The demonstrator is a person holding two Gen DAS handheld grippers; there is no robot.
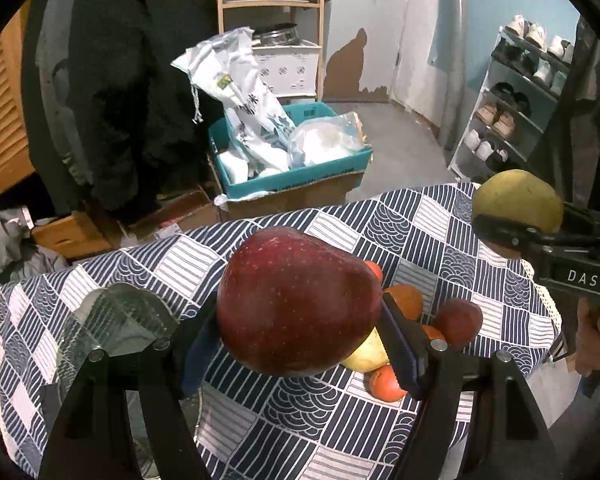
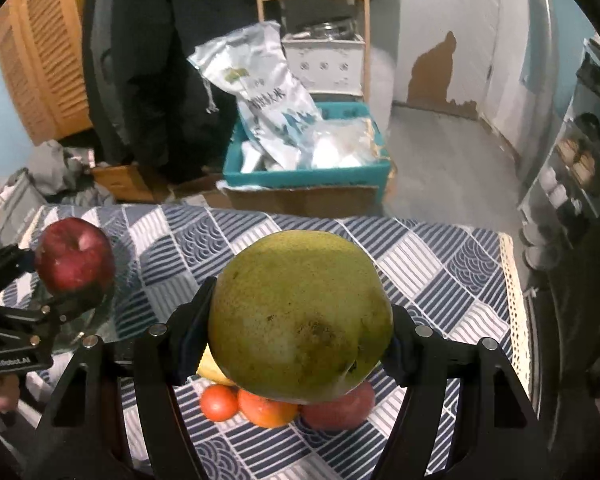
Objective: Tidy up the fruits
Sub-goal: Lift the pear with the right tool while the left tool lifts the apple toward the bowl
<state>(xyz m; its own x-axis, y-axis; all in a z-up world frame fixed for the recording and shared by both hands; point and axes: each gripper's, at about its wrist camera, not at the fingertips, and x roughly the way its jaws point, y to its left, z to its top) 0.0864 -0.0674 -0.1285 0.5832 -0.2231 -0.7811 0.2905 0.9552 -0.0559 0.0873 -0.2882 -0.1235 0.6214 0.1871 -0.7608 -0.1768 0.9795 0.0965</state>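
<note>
Both tools loaded above the table (image 1: 480, 240): my left gripper (image 1: 300, 316) clamps a red apple (image 1: 296, 300), my right gripper (image 2: 300, 340) a green pomelo (image 2: 300, 316). I would keep both level over the glass dish (image 1: 116, 320) (remaining fruit (image 2: 266, 402) lies below).

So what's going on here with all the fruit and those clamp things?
A person is sorting fruit with two tools. The left hand-held gripper is clamped on a dark red apple, and the right hand-held gripper is clamped on a large yellow-green round fruit. Both are held above the blue-and-white patterned tablecloth. A small pile of orange and red fruits lies on the cloth below, beside a clear glass dish.
</note>
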